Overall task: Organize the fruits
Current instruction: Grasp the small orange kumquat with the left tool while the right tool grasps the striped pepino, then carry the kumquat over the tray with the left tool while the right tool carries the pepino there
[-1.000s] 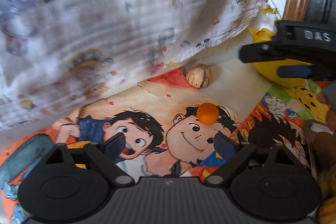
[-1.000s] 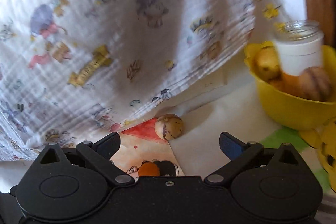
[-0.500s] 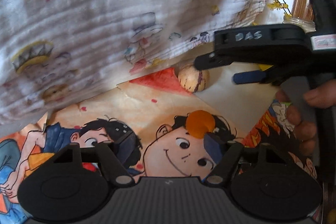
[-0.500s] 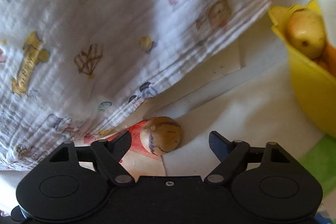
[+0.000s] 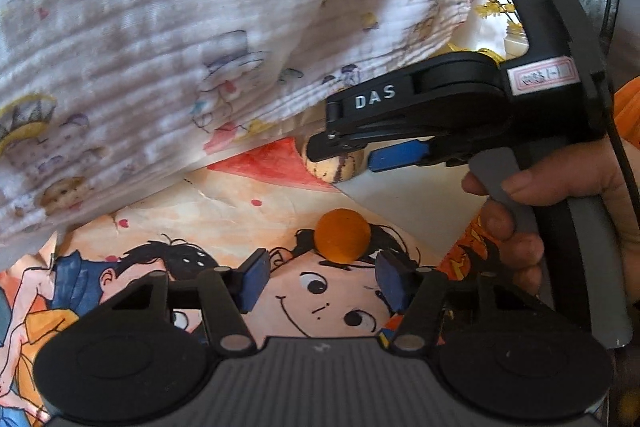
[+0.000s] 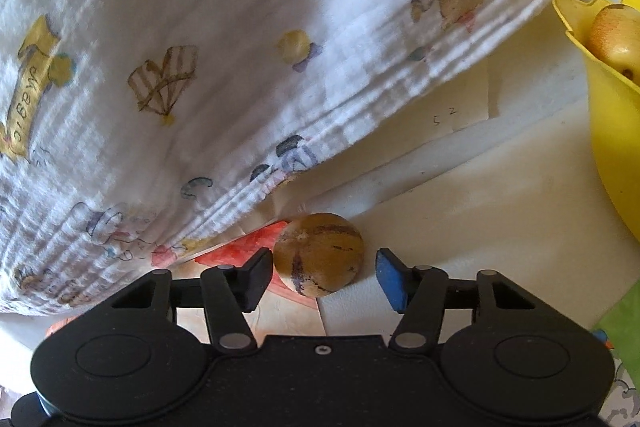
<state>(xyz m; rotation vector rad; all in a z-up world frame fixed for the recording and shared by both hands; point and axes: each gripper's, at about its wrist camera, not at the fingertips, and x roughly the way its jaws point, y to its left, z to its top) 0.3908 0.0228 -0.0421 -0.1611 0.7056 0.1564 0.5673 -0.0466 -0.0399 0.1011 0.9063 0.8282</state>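
Note:
A small orange fruit [image 5: 342,237] lies on the cartoon-print mat [image 5: 248,215], just beyond the tips of my left gripper [image 5: 322,281] and nearer its right finger. The left jaws are closing and their pads do not touch the fruit. A round brown streaked fruit [image 6: 320,259] rests at the cloth's edge, between the fingers of my right gripper [image 6: 322,279]. The right jaws are closing too; the left finger is at the fruit's side and a gap remains at the blue right pad. In the left wrist view the right gripper [image 5: 352,157] straddles that brown fruit [image 5: 338,171].
A white printed cloth [image 6: 240,47] hangs over the back and left, also filling the left wrist view as the cloth [image 5: 160,27]. A yellow bowl [image 6: 608,147] holding fruit stands at the right. A person's hand [image 5: 516,219] grips the right tool's handle.
Both pairs of jaws have narrowed. The right gripper came forward and down until the brown fruit sits between its fingers. The left gripper closed in on the orange fruit.

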